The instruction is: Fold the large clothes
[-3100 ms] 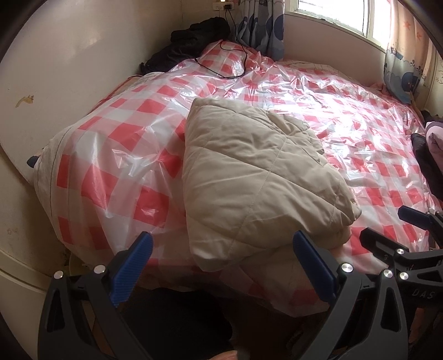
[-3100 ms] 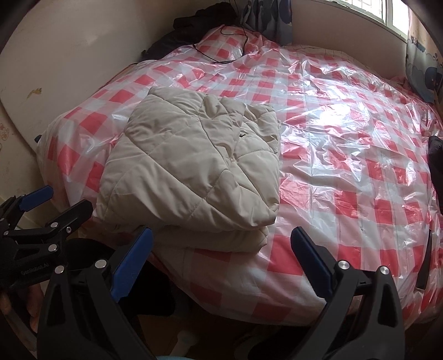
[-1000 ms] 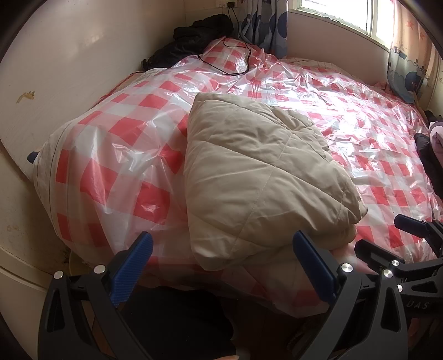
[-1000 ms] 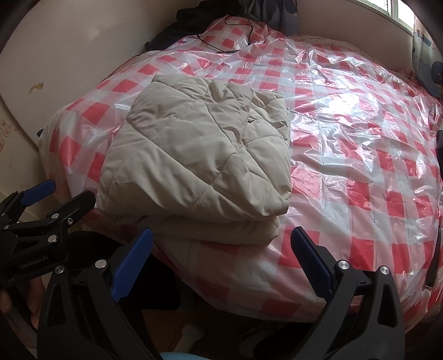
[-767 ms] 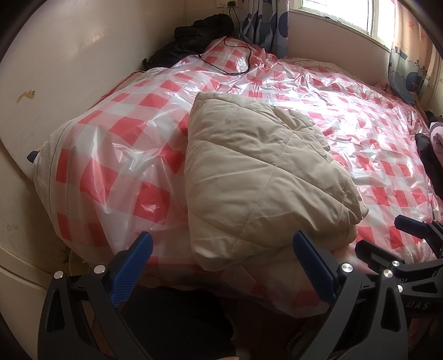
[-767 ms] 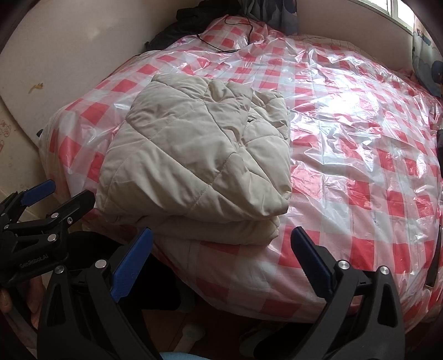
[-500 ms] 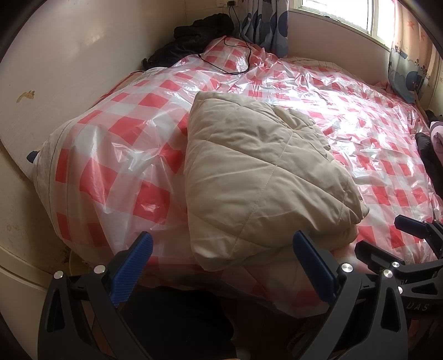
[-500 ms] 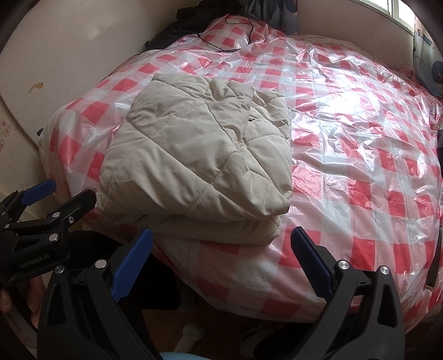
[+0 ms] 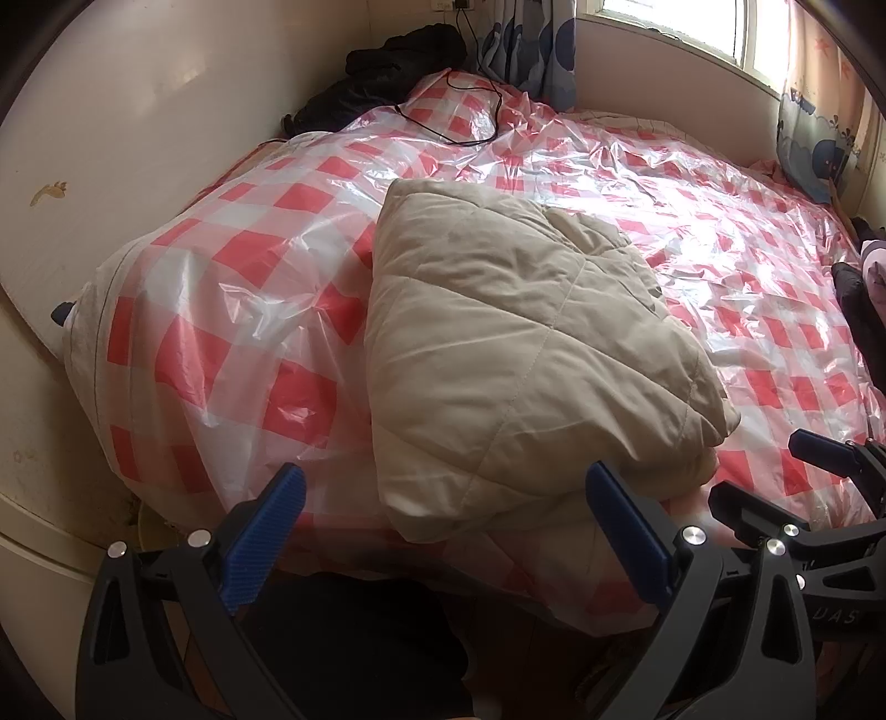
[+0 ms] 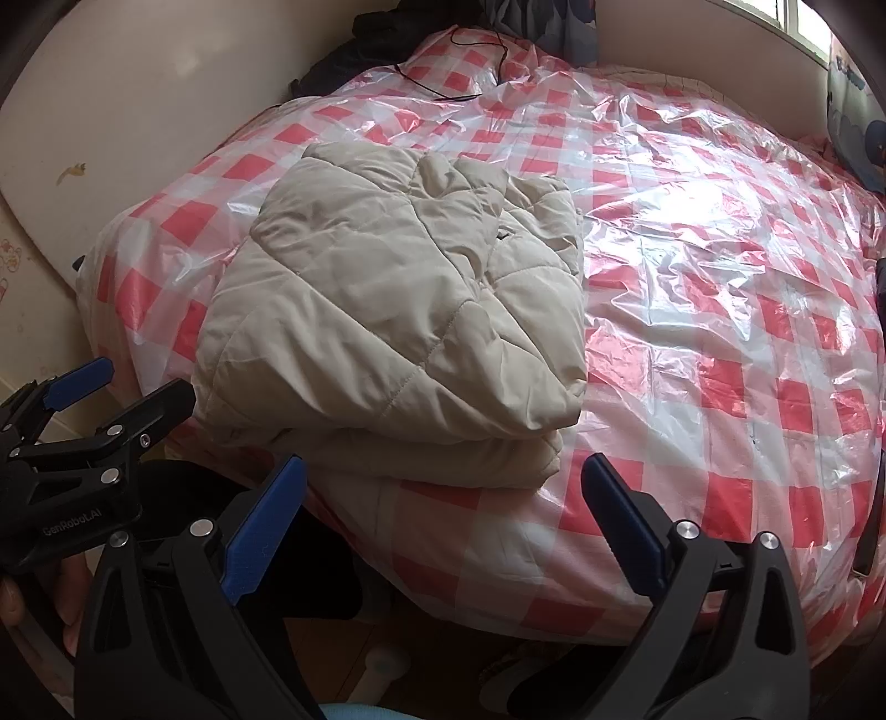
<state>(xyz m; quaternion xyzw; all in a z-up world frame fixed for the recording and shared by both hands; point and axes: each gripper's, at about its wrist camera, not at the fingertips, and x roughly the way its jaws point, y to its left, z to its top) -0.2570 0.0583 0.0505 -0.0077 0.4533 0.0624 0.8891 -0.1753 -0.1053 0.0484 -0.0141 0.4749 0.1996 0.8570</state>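
Note:
A beige quilted jacket (image 9: 526,354) lies folded in a thick rectangular stack near the front edge of the bed; it also shows in the right wrist view (image 10: 398,327). My left gripper (image 9: 443,531) is open and empty, held off the bed's front edge just below the jacket. My right gripper (image 10: 443,515) is open and empty, in front of the jacket's folded edge. Each gripper shows in the other's view, the right one (image 9: 775,482) to the right, the left one (image 10: 111,387) to the left. Neither touches the jacket.
The bed (image 10: 720,266) is covered with a red-and-white checked sheet under clear plastic. Dark clothes (image 9: 387,61) and a black cable (image 9: 470,127) lie at the far corner by the wall. More clothing (image 9: 864,288) sits at the right edge. Curtains (image 9: 531,50) hang under the window.
Both grippers have stayed open and almost still, with only a slight drift in view. The folded jacket has not moved.

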